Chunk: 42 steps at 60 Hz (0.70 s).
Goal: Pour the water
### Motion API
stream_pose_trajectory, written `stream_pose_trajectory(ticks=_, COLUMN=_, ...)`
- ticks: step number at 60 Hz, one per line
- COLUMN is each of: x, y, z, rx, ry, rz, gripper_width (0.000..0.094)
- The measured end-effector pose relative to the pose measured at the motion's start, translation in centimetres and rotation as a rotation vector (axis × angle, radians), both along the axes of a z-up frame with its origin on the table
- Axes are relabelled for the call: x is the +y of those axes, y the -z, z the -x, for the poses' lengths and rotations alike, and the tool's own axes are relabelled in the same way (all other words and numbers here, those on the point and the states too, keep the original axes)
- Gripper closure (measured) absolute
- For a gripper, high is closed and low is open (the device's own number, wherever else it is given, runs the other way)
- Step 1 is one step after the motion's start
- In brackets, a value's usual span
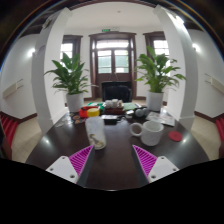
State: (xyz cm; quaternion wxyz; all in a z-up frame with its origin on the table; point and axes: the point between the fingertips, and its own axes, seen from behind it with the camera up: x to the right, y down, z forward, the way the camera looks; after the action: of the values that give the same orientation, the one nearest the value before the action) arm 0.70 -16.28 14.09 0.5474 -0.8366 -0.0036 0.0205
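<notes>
gripper [112, 160] wide, holds nothing, low over the desk's [112, 168] near edge | bottle [96, 132] stands mid-desk, ahead left | mug [150, 131] right of it, mouth up for water

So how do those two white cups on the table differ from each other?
The tall white cup is slim and has no visible handle; the white mug is squat and wide with a handle on its side. The tall cup stands just beyond the left finger of the open gripper, while the mug stands ahead of the right finger. Both are white, upright, and rest on the dark table.
</notes>
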Motion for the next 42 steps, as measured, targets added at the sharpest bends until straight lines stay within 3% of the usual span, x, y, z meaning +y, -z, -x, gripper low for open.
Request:
stream_pose_trajectory(ticks=10, x=3.3, y=5.7, z=7.3, rx=-0.015, ry=-0.067, rz=-0.031, gripper_width=0.0189)
stream_pose_trajectory(ticks=18, x=7.3, y=5.9, z=9.0, rx=0.023, ry=-0.060, rz=-0.093, gripper_width=0.0190)
stream_pose_trajectory(ticks=42, x=15.8, y=6.6, z=10.2, rx=0.069, ry=-0.071, rz=-0.148, gripper_width=0.0193)
